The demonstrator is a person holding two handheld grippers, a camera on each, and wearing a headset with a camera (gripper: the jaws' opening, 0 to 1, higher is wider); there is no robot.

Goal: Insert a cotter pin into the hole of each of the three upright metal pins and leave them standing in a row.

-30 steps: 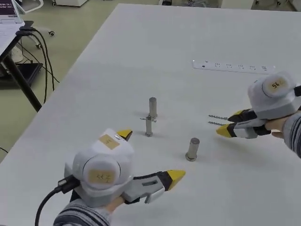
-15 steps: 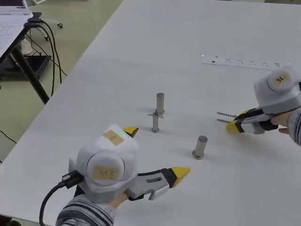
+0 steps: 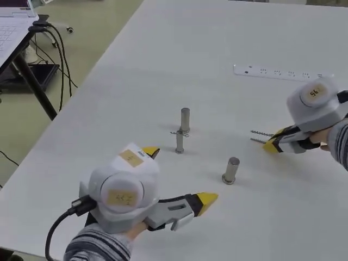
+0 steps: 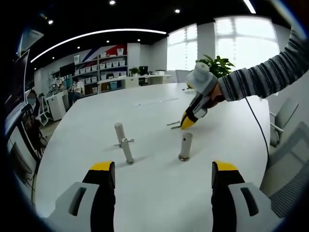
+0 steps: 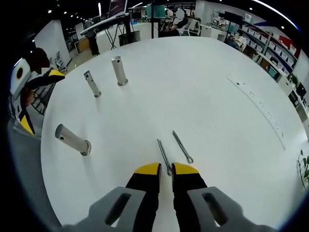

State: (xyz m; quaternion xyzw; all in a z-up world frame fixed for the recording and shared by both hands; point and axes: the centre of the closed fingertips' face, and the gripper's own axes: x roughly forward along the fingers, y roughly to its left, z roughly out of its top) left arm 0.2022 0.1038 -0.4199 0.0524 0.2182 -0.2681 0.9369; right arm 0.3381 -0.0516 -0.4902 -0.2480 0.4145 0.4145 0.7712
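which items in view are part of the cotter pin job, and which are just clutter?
Job: far metal pin; middle metal pin with a fitted cotter pin at its top; near metal pin; two loose cotter pins at the right gripper.
Lying about: power strip; laptop; cables.

white table (image 3: 163, 54) | power strip (image 3: 283, 72) on its far side | laptop (image 3: 12, 33) on side desk | cables (image 3: 61, 65) hanging
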